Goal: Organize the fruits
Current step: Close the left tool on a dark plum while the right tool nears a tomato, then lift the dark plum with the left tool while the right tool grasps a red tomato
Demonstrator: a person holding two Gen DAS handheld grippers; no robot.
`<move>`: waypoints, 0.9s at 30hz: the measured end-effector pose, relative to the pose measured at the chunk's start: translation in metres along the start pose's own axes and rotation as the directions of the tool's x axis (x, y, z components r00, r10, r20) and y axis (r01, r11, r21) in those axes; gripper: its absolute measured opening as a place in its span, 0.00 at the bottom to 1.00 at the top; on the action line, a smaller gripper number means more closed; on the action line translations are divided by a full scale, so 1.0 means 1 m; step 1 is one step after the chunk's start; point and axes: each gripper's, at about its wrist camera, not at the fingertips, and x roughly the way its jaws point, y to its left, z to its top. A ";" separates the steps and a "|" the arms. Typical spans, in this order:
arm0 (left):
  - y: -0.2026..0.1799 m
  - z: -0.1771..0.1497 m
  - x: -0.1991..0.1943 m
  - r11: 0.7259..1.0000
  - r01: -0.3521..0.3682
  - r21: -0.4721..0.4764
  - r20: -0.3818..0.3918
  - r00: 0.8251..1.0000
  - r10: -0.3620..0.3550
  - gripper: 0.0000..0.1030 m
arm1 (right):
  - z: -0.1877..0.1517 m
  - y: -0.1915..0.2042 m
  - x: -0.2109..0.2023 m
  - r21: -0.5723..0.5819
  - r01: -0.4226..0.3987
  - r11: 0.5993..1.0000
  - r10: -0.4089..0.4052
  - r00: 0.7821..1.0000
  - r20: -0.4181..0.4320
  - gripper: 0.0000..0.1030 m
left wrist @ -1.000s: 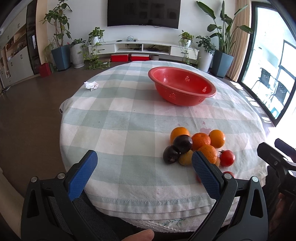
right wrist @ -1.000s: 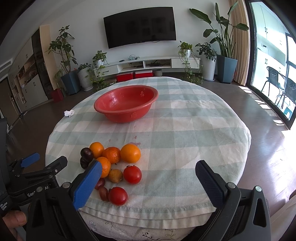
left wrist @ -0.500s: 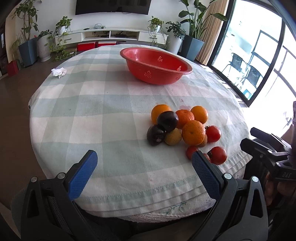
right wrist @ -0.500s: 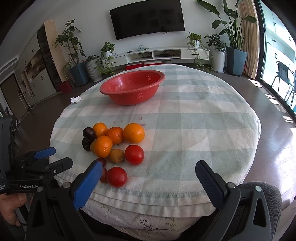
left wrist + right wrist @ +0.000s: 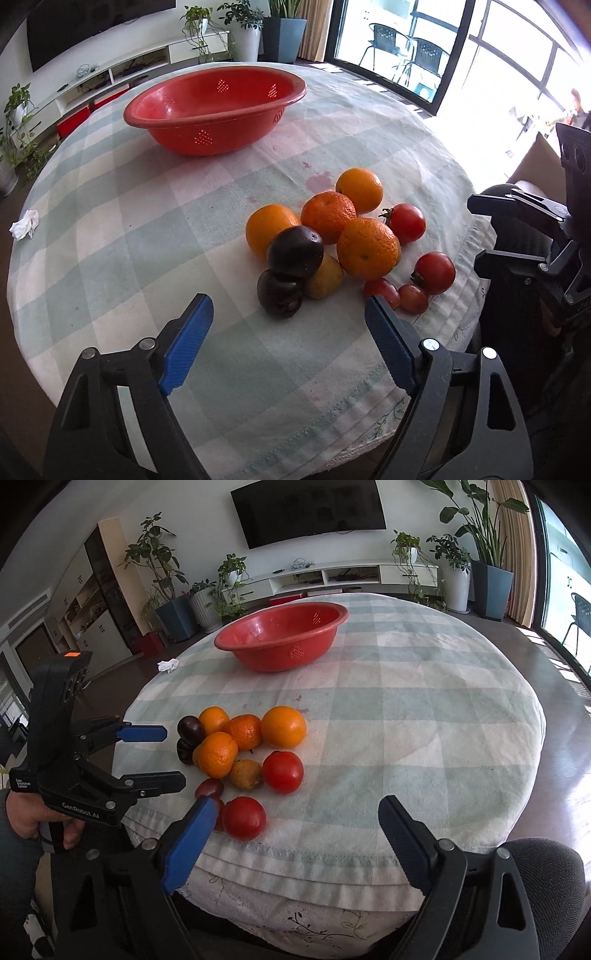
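Left wrist view showed the left gripper [image 5: 288,325] spread wide, holding nothing, near the fruit pile [image 5: 332,236]. Far off sat the red bowl [image 5: 214,110]. The right gripper [image 5: 295,823] was spread wide too.

fruits [image 5: 332,243]: oranges, tomatoes, dark plums, clustered on cloth | red basket [image 5: 218,110]: empty, apart

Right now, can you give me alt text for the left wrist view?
A pile of fruit, oranges, dark plums and tomatoes, sits on a checked tablecloth just ahead of the open left tool. An empty red colander bowl stands farther back.
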 end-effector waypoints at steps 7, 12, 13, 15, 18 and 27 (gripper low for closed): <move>0.007 0.006 0.010 0.995 0.094 0.036 -0.041 0.995 -0.092 0.43 | -0.002 0.004 0.008 -0.017 -0.032 0.999 0.031 0.999 -0.037 0.78; 0.010 0.010 0.012 0.991 0.123 0.042 -0.042 0.992 -0.122 0.42 | -0.003 0.009 0.012 -0.042 -0.040 0.998 0.038 0.998 -0.050 0.72; 0.010 0.012 0.013 0.991 0.126 0.042 -0.042 0.991 -0.124 0.42 | -0.004 0.010 0.013 -0.046 -0.043 0.998 0.040 0.998 -0.055 0.72; 0.010 0.012 0.013 0.991 0.128 0.045 -0.043 0.991 -0.126 0.40 | -0.005 0.012 0.015 -0.054 -0.043 0.998 0.039 0.997 -0.063 0.69; 0.010 0.011 0.012 0.991 0.123 0.058 -0.047 0.992 -0.120 0.37 | -0.005 0.012 0.016 -0.065 -0.041 0.997 0.037 0.997 -0.067 0.67; 0.009 0.009 0.012 0.995 0.056 0.084 -0.062 0.997 -0.051 0.23 | -0.006 0.017 0.024 -0.079 -0.050 0.996 0.043 0.996 -0.081 0.61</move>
